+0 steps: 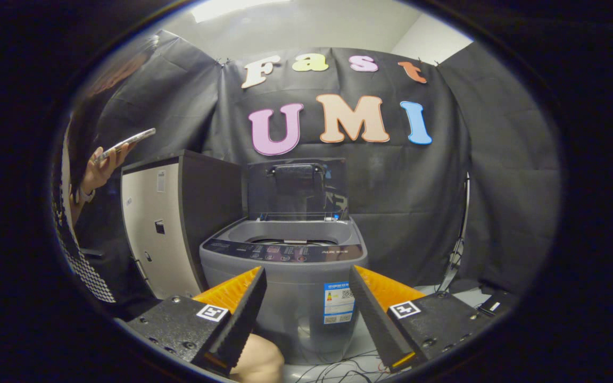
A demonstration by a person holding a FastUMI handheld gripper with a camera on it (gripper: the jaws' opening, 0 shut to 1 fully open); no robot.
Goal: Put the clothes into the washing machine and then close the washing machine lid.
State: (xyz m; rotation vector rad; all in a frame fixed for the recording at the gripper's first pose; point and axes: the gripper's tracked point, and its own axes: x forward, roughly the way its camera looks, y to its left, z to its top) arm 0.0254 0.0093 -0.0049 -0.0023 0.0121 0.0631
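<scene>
A small grey top-loading washing machine (285,276) stands beyond my fingers, in front of the booth's black cloth wall. Its dark see-through lid (297,189) is raised upright at the back, and the tub opening (290,234) faces up. My gripper (306,287) hangs in front of the machine's front panel, open, with nothing between the fingers. The two fingertips frame the machine's lower front, where a blue and white label (338,302) is stuck.
A tall white and dark cabinet (171,223) stands just left of the machine. A person stands further left, a hand (105,162) holding up a phone. Cables (338,369) lie on the floor below the machine. A rounded pale shape (258,361) shows under my left finger.
</scene>
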